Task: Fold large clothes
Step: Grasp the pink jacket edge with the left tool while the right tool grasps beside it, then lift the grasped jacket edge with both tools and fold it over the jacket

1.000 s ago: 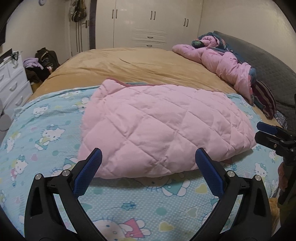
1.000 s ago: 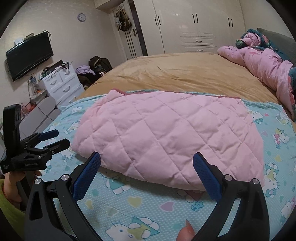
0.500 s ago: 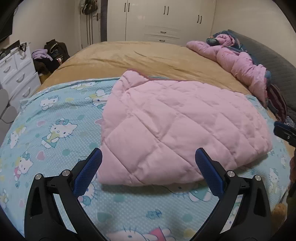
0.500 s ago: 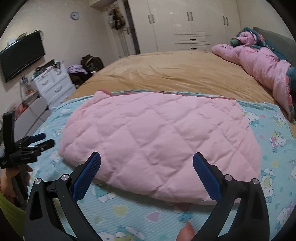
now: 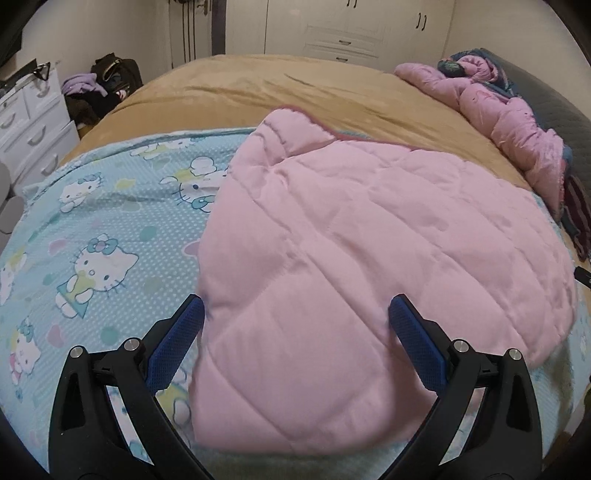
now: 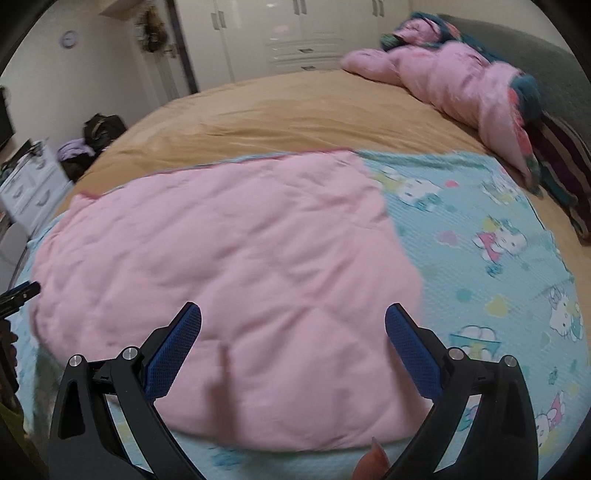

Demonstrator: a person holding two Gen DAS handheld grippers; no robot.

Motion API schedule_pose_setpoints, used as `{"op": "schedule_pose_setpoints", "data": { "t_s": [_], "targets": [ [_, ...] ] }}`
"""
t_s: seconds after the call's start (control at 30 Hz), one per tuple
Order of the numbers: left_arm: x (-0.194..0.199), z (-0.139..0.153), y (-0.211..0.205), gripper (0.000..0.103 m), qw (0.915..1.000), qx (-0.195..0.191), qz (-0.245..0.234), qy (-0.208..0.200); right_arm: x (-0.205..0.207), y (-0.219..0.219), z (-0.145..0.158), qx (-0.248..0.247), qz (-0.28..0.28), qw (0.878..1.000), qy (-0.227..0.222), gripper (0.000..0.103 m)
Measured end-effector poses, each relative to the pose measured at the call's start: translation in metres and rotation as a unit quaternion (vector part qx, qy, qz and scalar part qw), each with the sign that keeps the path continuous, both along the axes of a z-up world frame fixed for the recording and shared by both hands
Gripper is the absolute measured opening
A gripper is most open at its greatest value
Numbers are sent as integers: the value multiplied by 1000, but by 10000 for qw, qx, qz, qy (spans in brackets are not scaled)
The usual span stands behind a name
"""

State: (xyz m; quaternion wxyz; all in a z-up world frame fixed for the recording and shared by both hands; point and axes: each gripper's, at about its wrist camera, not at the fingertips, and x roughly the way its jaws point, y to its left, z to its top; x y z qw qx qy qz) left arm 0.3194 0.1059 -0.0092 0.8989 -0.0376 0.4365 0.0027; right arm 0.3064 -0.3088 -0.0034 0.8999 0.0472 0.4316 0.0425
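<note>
White wardrobe doors (image 5: 343,33) fill the far wall of a bedroom, and a wide bed with a tan cover (image 5: 258,85) takes up most of both views. Over the near part of the bed lies a light blue sheet with cartoon cat prints (image 5: 92,240).

On that sheet rests the pink quilted garment (image 5: 369,258), folded into a thick, rounded pad. Its surface is soft and puffy, stitched in a diamond pattern, with a darker pink trim showing along its far edge. In the left wrist view it fills the centre and right of the frame, with one corner pointing toward the upper middle. In the right wrist view the same garment (image 6: 221,266) covers the centre and left, slightly blurred.

The left gripper (image 5: 295,332) sits at the bottom of its frame, its blue-padded jaws spread wide apart above the garment's near left part, clamping nothing. The right gripper (image 6: 293,332) is likewise wide apart over the garment's near edge. A fingertip (image 6: 371,461) shows at the bottom edge of the right view.

A rumpled pink duvet (image 5: 498,110) lies at the upper right beside a grey headboard (image 5: 546,99). A white chest of drawers (image 5: 29,122) stands at the left, with a dark bag (image 5: 114,74) beside it, and a wall clock (image 6: 69,38) hangs at the upper left of the right view.
</note>
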Motion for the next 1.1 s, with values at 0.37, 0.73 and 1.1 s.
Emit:
{"op": "schedule_pose_setpoints", "data": {
  "t_s": [0.37,0.73,1.1],
  "targets": [
    [44,-37,27,95,9911,-1236,-189,450,46,-57,-55,1090,27,9901,888,99],
    [61,-59,23,95,9858,-1488,-464,627,86,-52,-84,2041,771,9659,1392,72],
    [53,-33,-3,53,9942,-911,-544,186,71,-37,-58,1747,611,9785,916,35]
  ]
}}
